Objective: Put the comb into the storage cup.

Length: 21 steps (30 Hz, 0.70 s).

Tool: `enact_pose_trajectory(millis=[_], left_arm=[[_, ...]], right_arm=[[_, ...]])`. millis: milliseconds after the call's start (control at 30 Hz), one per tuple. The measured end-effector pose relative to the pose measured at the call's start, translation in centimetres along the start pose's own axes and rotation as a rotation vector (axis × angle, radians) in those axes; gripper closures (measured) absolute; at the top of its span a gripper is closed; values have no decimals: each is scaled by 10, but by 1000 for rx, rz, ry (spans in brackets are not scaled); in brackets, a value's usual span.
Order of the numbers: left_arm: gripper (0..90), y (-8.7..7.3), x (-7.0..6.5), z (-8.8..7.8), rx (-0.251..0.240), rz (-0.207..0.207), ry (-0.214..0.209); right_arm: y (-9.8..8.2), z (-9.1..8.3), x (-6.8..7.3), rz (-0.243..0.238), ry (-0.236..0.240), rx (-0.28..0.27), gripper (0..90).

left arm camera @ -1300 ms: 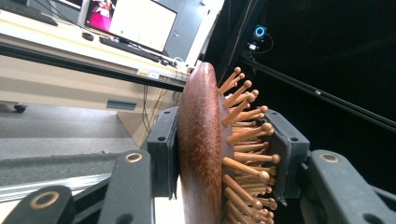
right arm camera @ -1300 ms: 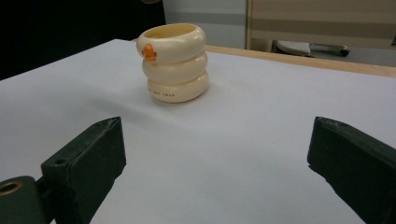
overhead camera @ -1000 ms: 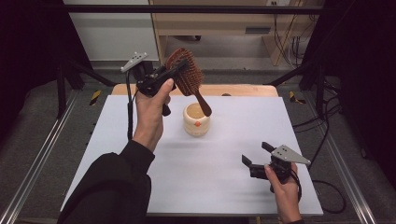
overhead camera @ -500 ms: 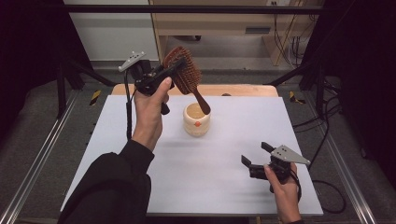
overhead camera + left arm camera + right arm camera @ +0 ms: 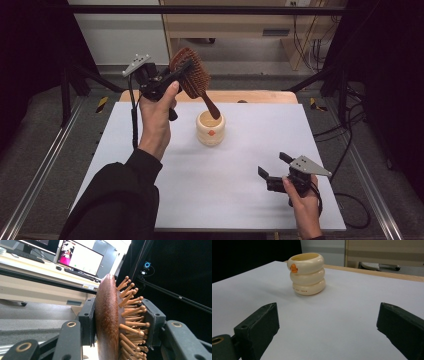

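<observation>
The dark reddish-brown wooden paddle hairbrush with round-tipped wooden bristles [image 5: 191,73] is up in the air over the far part of the tabletop, and I have it clamped in my left gripper [image 5: 176,76]. In the left gripper view my two black fingers [image 5: 88,320] press on the brush head [image 5: 108,322] from either side, one against its smooth rounded back and the other against the bristle tips. From the high view the brush slants, head up and to the left, with its slim handle pointing down and to the right; the handle's tip sits over the mouth of the cream-coloured cup shaped like three stacked rings with a small orange mark on its side [image 5: 210,128]. I cannot tell whether the tip touches the cup or hangs just above it.

That cup stands upright on the white tabletop [image 5: 150,150], towards the far middle. In the right gripper view it is ahead of me and a little to the left [image 5: 306,273], its orange mark on the top ring.

My right gripper [image 5: 274,167] is low over the near right part of the tabletop, well apart from the cup, held in my right hand [image 5: 305,202]. Its fingers [image 5: 260,326] are spread wide with nothing between them but bare white surface.

Beyond the tabletop's far edge runs a strip of pale wooden board [image 5: 260,96].
</observation>
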<state>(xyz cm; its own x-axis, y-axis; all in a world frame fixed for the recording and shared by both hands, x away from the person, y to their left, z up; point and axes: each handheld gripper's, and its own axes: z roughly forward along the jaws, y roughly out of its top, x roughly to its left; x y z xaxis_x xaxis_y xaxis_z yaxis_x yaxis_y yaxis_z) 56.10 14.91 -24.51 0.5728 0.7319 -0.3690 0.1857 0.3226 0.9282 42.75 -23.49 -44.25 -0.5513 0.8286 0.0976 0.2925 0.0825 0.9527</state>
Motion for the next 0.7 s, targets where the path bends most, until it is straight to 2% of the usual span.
enact_pose_trajectory(millis=[233,700], left_arm=[[524,-1,8,2,-4,-14,5],[523,-3,13,5,9,13,13]], right_arm=[[0,0,1,-2,2,3,47],[0,0,1,-1,4,3,48]])
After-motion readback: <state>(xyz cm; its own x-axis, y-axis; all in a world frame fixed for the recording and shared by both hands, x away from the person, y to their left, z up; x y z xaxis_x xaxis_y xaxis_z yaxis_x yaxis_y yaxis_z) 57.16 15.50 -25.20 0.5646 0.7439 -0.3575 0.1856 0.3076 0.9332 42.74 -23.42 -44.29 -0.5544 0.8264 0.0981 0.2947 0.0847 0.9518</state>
